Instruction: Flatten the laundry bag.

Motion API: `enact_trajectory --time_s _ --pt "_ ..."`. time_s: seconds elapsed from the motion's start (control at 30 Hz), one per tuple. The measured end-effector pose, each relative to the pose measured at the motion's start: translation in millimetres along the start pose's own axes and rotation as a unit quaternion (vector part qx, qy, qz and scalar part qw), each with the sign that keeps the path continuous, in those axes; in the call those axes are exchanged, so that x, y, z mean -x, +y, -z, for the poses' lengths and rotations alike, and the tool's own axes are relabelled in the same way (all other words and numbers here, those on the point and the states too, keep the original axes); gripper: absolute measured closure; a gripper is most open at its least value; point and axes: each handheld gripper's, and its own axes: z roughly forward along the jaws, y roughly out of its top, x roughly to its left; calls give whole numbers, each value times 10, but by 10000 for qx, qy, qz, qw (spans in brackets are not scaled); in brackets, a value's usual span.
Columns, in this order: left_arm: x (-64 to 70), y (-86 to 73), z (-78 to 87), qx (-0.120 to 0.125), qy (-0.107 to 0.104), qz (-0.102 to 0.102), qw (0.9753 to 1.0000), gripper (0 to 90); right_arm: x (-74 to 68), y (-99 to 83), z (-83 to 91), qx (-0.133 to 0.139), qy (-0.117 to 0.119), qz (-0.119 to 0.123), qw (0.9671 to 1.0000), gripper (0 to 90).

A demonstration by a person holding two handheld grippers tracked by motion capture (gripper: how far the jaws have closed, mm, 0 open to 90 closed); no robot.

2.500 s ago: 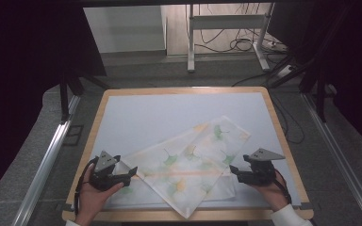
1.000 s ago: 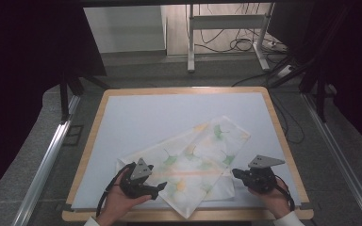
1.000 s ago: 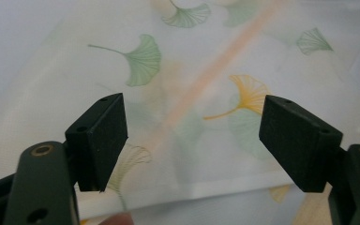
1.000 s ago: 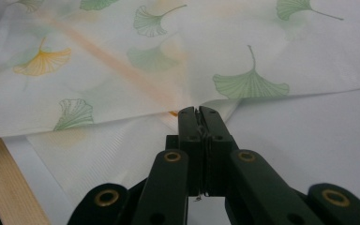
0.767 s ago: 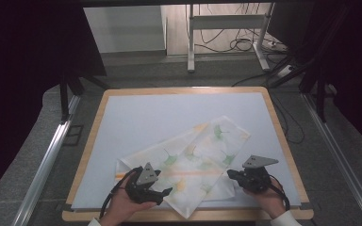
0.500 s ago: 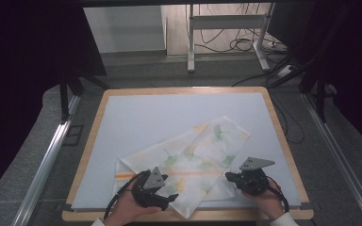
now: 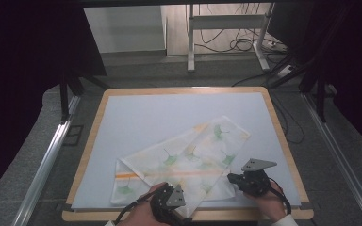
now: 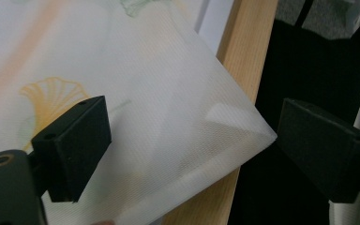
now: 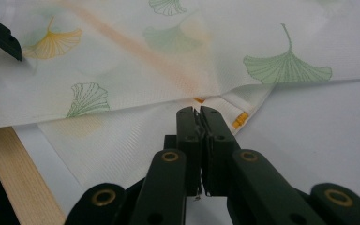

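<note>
Dark curtains close off both sides of the room, and cables trail over the floor past the far end of the table [image 7: 283,141], a pale sheet framed in light wood. On it lies a folded cloth [image 7: 188,162], white with green and orange ginkgo leaves and an orange stripe, stretched as a long band from about 7 o'clock up toward 1 o'clock across the near half of the table.

At the near edge, around 6 o'clock of the cloth, the left gripper [image 7: 169,203] sits over the cloth's near corner. In the left gripper view its jaws stand wide apart, one pad [image 8: 72,140] resting on the fabric by an orange leaf, the other out past the wooden rim, with the pointed, folded corner of the cloth [image 8: 243,131] between them and reaching over the rim. Nothing is pinched there.

By the cloth's lower right edge, at about 4 o'clock of it, is the right gripper [image 7: 235,179], held in a hand [image 7: 268,202]. In the right gripper view [image 9: 198,112] its jaws are pressed together with the tips right at the cloth's edge, where the upper fold meets a lower layer with small orange marks. A thin sliver of fabric seems caught between the tips, though I cannot tell for sure.
</note>
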Motion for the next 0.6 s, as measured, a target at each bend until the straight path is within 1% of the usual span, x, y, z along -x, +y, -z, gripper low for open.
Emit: enact_trajectory --time_s 0.03,0.17,0.33,0.37,0.4,0.43,0.47,0.5,0.53,0.57,0.6 --pt "13 0 -16 -31 32 -30 10000 82 3 -1 -5 -20 6 -1 10000 856" --pt "54 9 -52 -92 41 -133 9999 77 5 -4 -14 -45 5 -4 10000 851" --pt "78 12 -71 -116 177 -209 9996 81 9 -6 -16 -48 -4 -6 10000 845" --pt "77 12 -68 -114 227 -193 9995 117 8 -7 -17 -58 -4 -14 10000 844" --pt "71 12 -64 -97 299 -148 9994 117 8 -7 -17 -58 -4 -14 10000 844" --pt "58 11 -56 -77 340 -94 9993 179 8 -7 -16 -58 -4 -17 10000 843" --pt "40 9 -45 -53 330 -29 9994 179 8 -7 -16 -58 -4 -17 10000 843" --pt "17 7 -36 -33 297 25 9995 218 8 -7 -16 -59 -1 -18 10000 842" --pt "0 3 -25 -2 304 87 9995 218 8 -7 -16 -59 -1 -18 10000 842" --pt "-17 0 -13 29 314 156 9994 312 8 -8 -17 -59 0 -18 10000 842" --pt "-37 -2 0 55 323 225 9992 312 8 -8 -17 -59 0 -18 10000 842"
